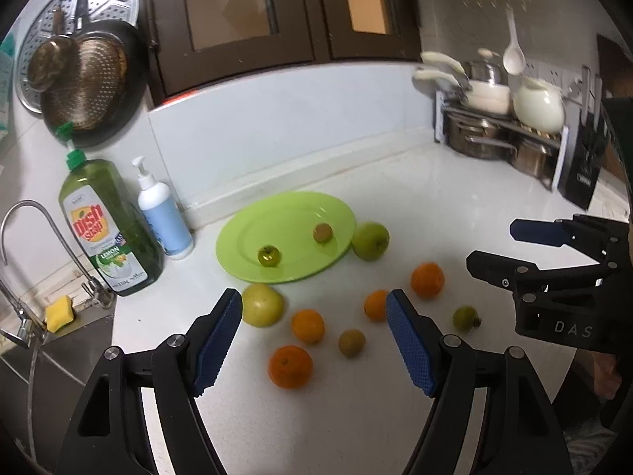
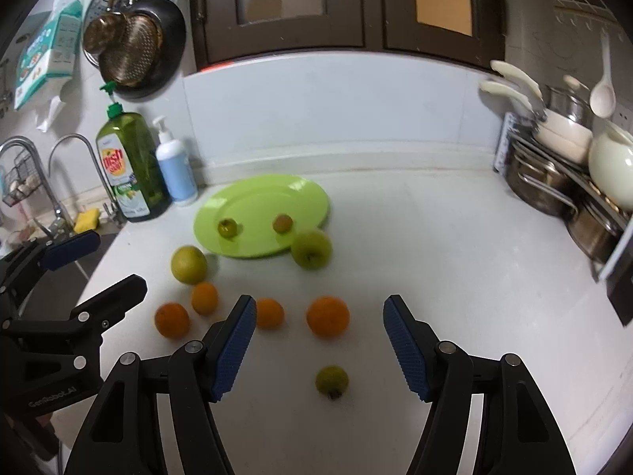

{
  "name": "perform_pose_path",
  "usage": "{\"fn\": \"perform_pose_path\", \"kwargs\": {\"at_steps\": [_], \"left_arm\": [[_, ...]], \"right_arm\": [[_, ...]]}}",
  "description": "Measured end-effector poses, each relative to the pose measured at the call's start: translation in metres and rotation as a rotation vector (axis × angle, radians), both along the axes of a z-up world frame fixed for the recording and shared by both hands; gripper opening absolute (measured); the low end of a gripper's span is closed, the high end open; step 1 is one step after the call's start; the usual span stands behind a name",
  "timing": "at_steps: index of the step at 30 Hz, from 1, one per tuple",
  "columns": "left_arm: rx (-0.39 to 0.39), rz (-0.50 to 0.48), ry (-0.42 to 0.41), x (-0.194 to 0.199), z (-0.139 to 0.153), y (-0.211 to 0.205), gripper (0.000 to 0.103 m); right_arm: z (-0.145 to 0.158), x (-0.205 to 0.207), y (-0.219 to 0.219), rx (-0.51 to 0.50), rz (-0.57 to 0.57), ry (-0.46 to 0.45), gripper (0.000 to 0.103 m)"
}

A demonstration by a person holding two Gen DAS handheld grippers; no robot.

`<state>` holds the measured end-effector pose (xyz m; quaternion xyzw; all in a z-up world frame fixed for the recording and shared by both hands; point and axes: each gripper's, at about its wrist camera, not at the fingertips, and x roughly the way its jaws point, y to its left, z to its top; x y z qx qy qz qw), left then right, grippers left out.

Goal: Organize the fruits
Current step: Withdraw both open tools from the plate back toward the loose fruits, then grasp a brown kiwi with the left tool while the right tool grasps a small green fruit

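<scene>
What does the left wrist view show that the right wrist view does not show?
Only the left wrist view shows a small brownish fruit on the counter among the oranges, and a black knife block at the far right. Only the right wrist view shows a colourful box on the wall and a wire basket by the taps. Both show the green plate holding two small fruits, the dish soap bottle and both open tools.

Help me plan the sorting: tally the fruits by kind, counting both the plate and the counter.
Oranges: 4, all on the counter
Large green fruits: 2, beside the green plate
Small greenish fruits: 4, two on the plate, two on the counter
Total: 10
</scene>
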<state>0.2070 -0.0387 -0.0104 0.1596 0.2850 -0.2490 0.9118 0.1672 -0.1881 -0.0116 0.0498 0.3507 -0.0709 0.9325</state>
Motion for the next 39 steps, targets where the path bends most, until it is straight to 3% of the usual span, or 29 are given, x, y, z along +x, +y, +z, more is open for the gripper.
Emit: {"fn": "perform_pose_path", "kwargs": {"at_steps": [17,25,39], "left_arm": [[0.101,-0.097,0.106,0.008,-0.061,-0.022,0.073],[0.146,-0.125,0.105,0.017,-0.082,-0.036,0.061],[0.158,-0.124,0.170,0.034,-0.100,-0.044,0.039]], "right_arm": [[-0.059,-0.005,-0.008,0.087,-0.083,0.155,0.067],[-0.080,0.001,-0.012,0.127,-0.112,0.210,0.066],[-0.088,0.011,-0.012,0.127,-0.124,0.233,0.046]]}}
